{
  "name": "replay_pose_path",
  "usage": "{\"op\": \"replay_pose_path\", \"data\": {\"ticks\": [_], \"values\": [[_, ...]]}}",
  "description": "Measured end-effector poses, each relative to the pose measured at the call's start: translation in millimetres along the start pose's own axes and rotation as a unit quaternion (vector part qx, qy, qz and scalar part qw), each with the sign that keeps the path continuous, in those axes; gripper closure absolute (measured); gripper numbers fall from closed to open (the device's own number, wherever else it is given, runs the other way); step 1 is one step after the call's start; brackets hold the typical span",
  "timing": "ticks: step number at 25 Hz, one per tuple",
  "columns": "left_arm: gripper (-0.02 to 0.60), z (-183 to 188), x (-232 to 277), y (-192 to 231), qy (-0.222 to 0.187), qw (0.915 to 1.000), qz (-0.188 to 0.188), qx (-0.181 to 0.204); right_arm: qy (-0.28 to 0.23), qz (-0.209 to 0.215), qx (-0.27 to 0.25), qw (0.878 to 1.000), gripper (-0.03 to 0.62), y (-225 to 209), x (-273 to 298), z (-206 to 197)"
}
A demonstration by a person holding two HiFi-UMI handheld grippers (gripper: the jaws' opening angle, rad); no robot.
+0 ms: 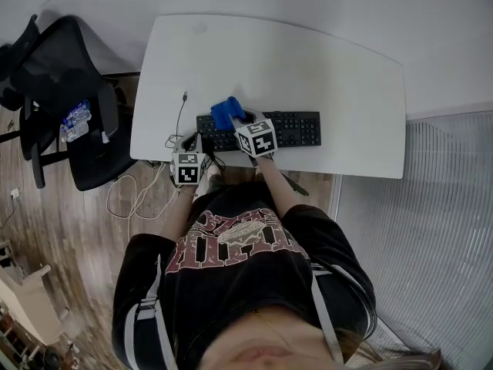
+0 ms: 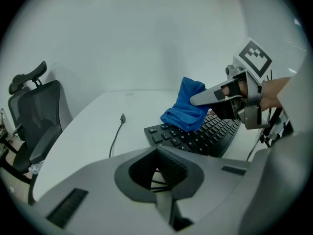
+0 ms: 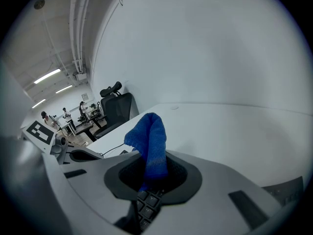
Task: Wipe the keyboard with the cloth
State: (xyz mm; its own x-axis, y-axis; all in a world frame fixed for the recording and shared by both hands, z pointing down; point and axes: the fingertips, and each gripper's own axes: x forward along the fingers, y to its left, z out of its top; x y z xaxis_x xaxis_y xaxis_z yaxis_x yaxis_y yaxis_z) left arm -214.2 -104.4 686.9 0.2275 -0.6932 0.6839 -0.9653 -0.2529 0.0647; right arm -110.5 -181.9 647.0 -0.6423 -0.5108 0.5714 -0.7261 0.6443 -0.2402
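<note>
Blue terry cloth (image 1: 227, 112) pinched between closed jaws of right gripper (image 3: 151, 177), lying on left-end keys of black computer keyboard (image 1: 296, 129), near front edge of white tabletop (image 1: 308, 68). Left gripper (image 2: 164, 173) jaws together, empty, at front-left edge beside keyboard.

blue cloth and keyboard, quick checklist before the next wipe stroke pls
1. Right claw grips the blue fabric cloth: ok, jaws shut on it.
2. Cloth touches the flat black keyboard: ok, it rests on the keys at the left end.
3. Keys to the right are free for the stroke: ok, nothing lies on them in the head view.
4. Left claw is out of the path: ok, shut, empty, at the near edge of the white table.
5. Loose grey cable is clear: ok, it lies left of the keyboard, apart from it.
6. Keyboard is steadied: cannot tell.
</note>
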Motion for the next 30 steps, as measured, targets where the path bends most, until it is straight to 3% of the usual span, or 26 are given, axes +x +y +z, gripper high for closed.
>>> {"op": "replay_pose_path", "data": {"ticks": [11,30], "values": [[0.546,-1.8,3.8,-1.1,0.004,0.9996,0.019,0.022,0.009,-0.019,0.004,1.0,0.53,-32.9,-18.8,-12.2],[0.546,-3.3,2.4,0.8,0.008,0.9989,0.044,0.009,0.048,-0.039,-0.029,0.998,0.53,-79.8,-46.7,-27.9]]}}
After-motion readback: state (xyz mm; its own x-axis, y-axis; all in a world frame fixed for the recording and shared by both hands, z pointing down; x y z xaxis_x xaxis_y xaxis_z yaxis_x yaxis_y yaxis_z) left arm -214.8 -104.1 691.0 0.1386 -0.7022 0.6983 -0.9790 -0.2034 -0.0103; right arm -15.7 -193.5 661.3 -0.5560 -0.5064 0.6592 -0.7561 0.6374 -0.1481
